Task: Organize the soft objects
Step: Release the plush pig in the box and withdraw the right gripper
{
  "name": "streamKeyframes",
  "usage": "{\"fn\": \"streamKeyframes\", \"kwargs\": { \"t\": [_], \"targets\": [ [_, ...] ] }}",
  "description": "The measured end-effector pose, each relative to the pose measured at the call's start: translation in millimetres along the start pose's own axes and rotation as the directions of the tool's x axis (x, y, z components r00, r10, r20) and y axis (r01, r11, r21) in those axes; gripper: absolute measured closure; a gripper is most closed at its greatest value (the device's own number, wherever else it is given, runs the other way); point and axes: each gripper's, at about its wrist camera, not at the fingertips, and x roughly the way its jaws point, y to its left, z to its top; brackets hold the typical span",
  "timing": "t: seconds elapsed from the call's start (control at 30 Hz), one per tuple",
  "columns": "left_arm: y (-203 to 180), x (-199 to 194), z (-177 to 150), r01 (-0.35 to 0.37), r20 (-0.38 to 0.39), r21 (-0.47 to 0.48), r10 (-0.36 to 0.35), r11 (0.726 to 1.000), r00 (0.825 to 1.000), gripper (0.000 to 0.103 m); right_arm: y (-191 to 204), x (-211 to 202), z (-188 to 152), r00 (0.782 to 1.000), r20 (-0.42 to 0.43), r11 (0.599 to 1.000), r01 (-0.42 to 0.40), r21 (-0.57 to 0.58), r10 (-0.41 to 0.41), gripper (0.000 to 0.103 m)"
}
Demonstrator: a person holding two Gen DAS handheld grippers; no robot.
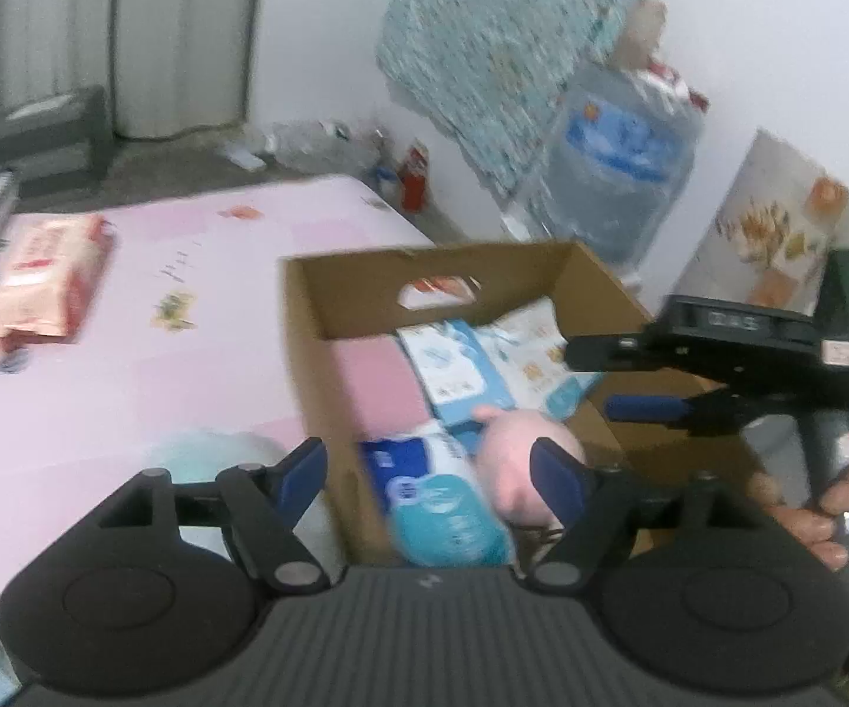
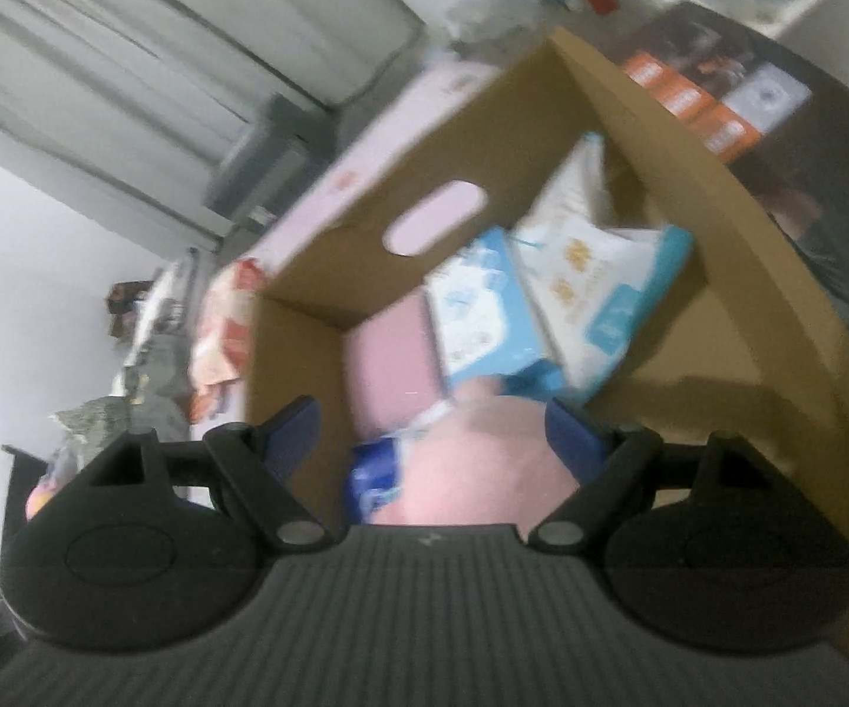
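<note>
An open cardboard box (image 1: 330, 306) stands on the pink table (image 1: 129, 377). Inside lie a pink plush toy (image 1: 512, 453), a blue-and-white tissue pack (image 1: 453, 365), a white pack with orange prints (image 1: 536, 347) and a darker blue pack (image 1: 442, 495). My left gripper (image 1: 430, 471) hovers open over the box's near left wall, nothing pressed between its pads. My right gripper (image 1: 595, 383) reaches over the box from the right, held by a hand (image 1: 831, 518). In the right wrist view the right gripper (image 2: 433, 430) is open above the plush toy (image 2: 471, 459), inside the box (image 2: 689, 177).
An orange-and-white pack (image 1: 41, 283) lies on the table at far left. A pale teal soft thing (image 1: 212, 453) sits by the box's left wall. A large water bottle (image 1: 618, 177) and a patterned cloth (image 1: 501, 47) stand behind the box by the wall.
</note>
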Motion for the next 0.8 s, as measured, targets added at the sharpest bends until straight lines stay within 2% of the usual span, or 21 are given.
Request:
{"fn": "streamKeyframes", "kwargs": {
  "t": [0.2,0.33,0.53,0.7,0.8],
  "targets": [
    [52,-70,-22,-0.063,0.112,-0.081,0.072,0.995,0.991,0.022,48,-23,-16,0.992,0.020,0.989,-0.125,-0.081,0.127,0.018],
    [87,-115,-45,-0.153,0.167,-0.143,0.176,0.978,0.970,0.021,84,-24,-33,0.976,-0.009,0.967,-0.217,-0.132,0.217,0.017],
    [132,-156,-85,-0.277,0.158,-0.223,0.315,0.935,0.936,0.021,146,-5,-63,0.943,-0.110,0.921,-0.330,-0.208,0.313,0.017],
    [155,-176,-123,-0.370,0.137,-0.260,0.413,0.892,0.900,0.021,198,21,-88,0.917,-0.216,0.882,-0.385,-0.271,0.334,0.017],
    [167,-183,-144,-0.395,0.114,-0.286,0.441,0.873,0.890,0.021,226,39,-105,0.900,-0.283,0.862,-0.410,-0.297,0.330,0.017]
  ]
}}
